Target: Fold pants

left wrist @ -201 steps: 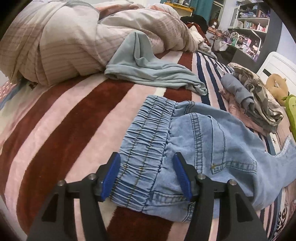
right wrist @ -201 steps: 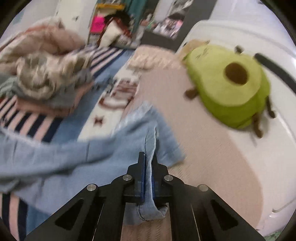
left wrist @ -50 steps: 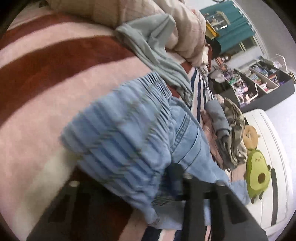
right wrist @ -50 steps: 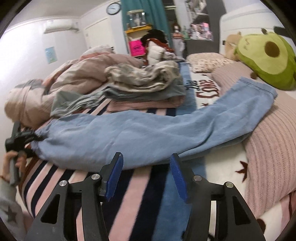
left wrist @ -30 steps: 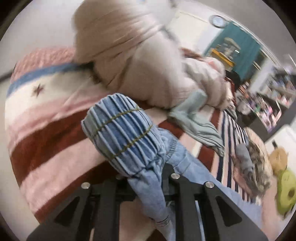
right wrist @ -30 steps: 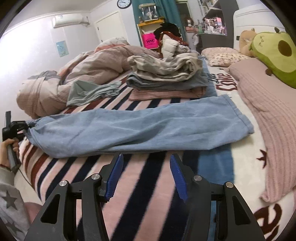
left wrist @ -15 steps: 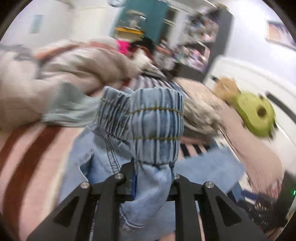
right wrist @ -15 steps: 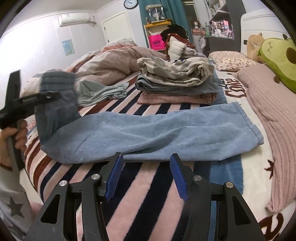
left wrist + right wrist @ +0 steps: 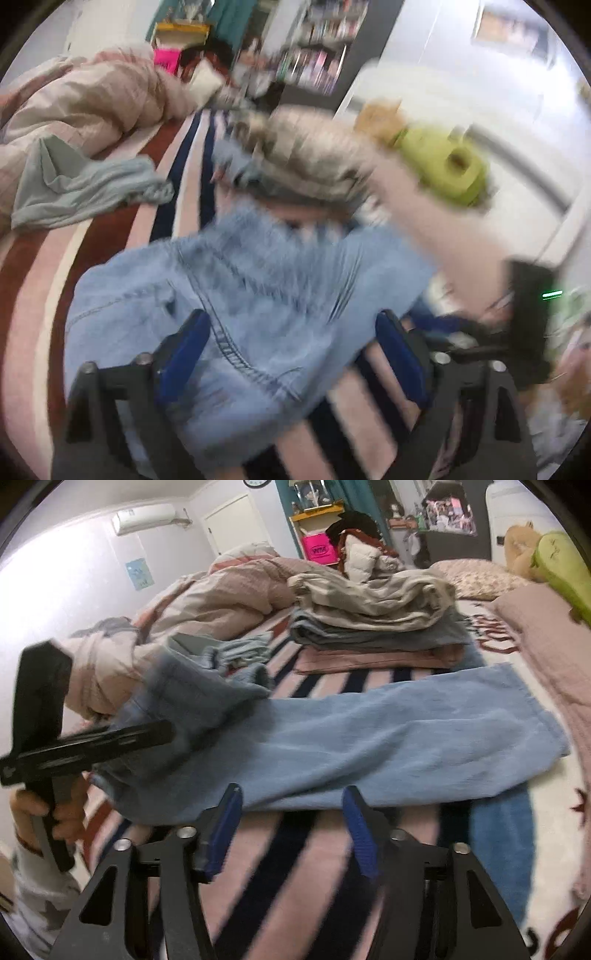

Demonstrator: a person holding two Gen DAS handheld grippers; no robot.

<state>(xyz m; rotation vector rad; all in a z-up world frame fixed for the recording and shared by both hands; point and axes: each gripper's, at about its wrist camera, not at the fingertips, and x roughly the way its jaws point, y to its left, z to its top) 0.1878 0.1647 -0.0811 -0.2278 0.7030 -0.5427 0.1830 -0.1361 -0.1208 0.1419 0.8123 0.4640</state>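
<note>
Light blue denim pants (image 9: 369, 731) lie across the striped bed with the legs stretched to the right. The waist end (image 9: 251, 295) is folded over onto the legs and lies blurred in the left wrist view. My left gripper (image 9: 291, 343) is open just above the waist end, its blue pads (image 9: 184, 347) apart. It also shows in the right wrist view (image 9: 92, 742) at the left, held in a hand. My right gripper (image 9: 291, 827) is open and empty over the blanket, just in front of the pants' near edge.
A stack of folded clothes (image 9: 373, 620) sits behind the pants. A crumpled quilt (image 9: 221, 598) and a grey-green garment (image 9: 81, 184) lie at the back left. A green avocado plush (image 9: 450, 166) and a pink pillow (image 9: 546, 635) are at the right.
My left gripper carried the waistband up and over toward the legs, then opened and let it go. The right gripper stayed open and crept closer to the pants.
</note>
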